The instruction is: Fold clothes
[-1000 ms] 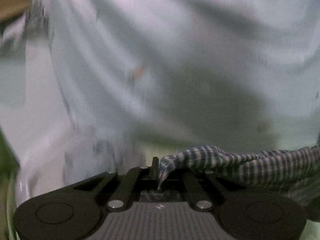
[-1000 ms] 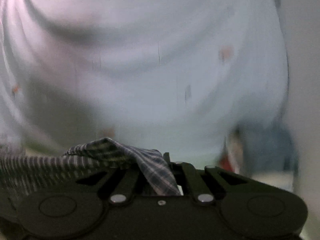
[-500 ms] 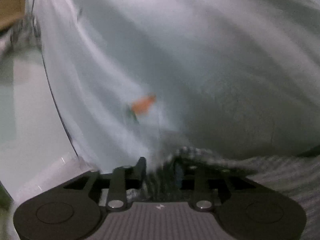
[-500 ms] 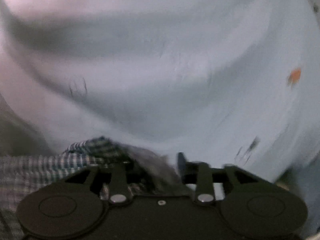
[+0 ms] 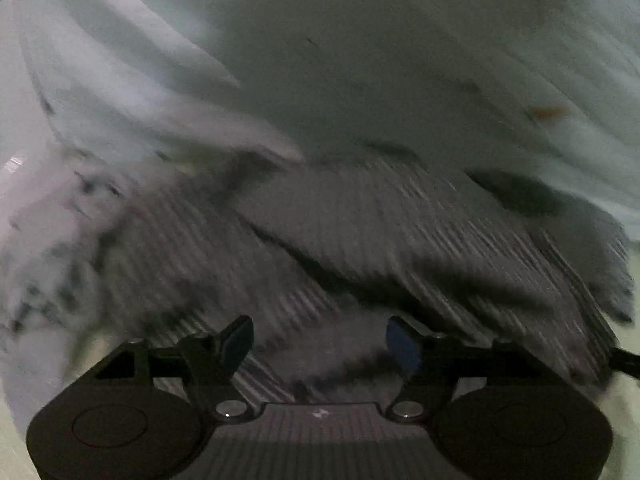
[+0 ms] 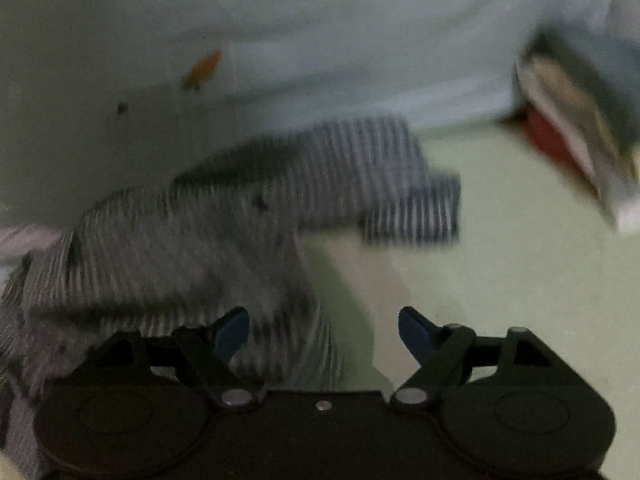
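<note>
A blue-and-white checked garment (image 5: 400,240) lies crumpled on the pale green surface, blurred by motion. My left gripper (image 5: 320,340) stands open just above its near edge, blue pads apart, nothing pinched between them. In the right wrist view the same checked garment (image 6: 240,220) spreads to the left and centre, one folded flap (image 6: 408,200) reaching right. My right gripper (image 6: 324,332) is open too, its left finger over the cloth's edge and its right finger over bare surface.
A large pale blue sheet-like cloth (image 5: 360,60) with small orange marks (image 6: 204,66) fills the background of both views. A stack of folded items (image 6: 580,120) in red, white and dark colours sits at the right. The pale green surface (image 6: 500,260) shows at right.
Both grippers held corners of the checked garment a second ago; now both have opened and let it go. The garment has dropped onto the surface and the views have swung down.
</note>
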Action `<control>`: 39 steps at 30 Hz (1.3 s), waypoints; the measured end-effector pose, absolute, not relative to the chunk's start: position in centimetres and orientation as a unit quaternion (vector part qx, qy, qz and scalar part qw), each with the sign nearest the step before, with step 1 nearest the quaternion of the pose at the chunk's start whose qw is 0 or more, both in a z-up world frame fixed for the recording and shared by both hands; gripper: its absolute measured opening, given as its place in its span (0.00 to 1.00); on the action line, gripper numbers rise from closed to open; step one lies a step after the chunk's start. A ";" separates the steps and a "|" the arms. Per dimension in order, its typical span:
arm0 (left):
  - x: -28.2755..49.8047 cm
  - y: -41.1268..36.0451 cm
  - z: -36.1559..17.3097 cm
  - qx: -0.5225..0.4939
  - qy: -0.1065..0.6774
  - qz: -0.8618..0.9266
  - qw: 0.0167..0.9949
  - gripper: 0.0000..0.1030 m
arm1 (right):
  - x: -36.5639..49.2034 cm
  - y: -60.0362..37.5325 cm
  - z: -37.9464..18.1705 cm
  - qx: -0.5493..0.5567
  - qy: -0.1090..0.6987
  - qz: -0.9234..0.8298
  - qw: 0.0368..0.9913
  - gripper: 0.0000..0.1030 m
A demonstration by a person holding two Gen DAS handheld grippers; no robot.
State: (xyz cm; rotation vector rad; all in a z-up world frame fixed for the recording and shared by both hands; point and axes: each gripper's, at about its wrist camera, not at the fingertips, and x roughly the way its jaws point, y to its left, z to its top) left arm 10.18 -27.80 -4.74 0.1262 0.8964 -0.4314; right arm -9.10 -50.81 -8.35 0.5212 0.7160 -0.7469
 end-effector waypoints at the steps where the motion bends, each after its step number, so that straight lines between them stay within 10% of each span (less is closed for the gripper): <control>1: 9.7 -28.3 -5.2 0.059 0.441 -0.222 0.868 0.72 | -9.4 -50.5 -8.8 0.261 0.345 -0.347 0.832 0.81; 10: 7.4 -32.9 -7.8 0.084 0.480 -0.295 0.822 0.70 | -7.0 -48.6 -11.2 0.292 0.384 -0.273 0.832 0.74; 13: 7.7 -33.2 -9.0 0.094 0.494 -0.285 0.816 0.28 | -6.8 -48.9 -11.6 0.306 0.391 -0.258 0.829 0.37; 14: 8.0 -32.9 -9.3 0.093 0.500 -0.275 0.816 0.00 | -7.1 -49.1 -11.7 0.310 0.390 -0.254 0.829 0.20; 16: 8.6 -31.5 -9.6 0.085 0.509 -0.250 0.819 0.00 | -7.8 -49.5 -11.6 0.311 0.387 -0.251 0.831 0.02; 24: 12.2 -20.5 -7.2 0.048 0.488 -0.087 0.867 0.00 | -12.8 -54.7 -7.4 0.248 0.317 -0.389 0.828 0.01; 28: 11.7 -21.6 -6.9 0.045 0.483 -0.111 0.868 0.13 | -12.5 -55.6 -7.0 0.230 0.315 -0.403 0.828 0.05; 30: 11.1 -23.3 -6.8 0.050 0.479 -0.136 0.866 0.40 | -11.9 -55.3 -7.4 0.202 0.330 -0.420 0.821 0.11; 35: 9.5 -28.3 -6.9 0.060 0.486 -0.204 0.848 0.65 | -12.8 -54.8 -8.2 0.214 0.348 -0.420 0.811 0.69; 39: 8.0 -32.3 -6.7 0.062 0.478 -0.261 0.836 0.74 | -13.8 -54.3 -8.8 0.219 0.355 -0.420 0.806 0.84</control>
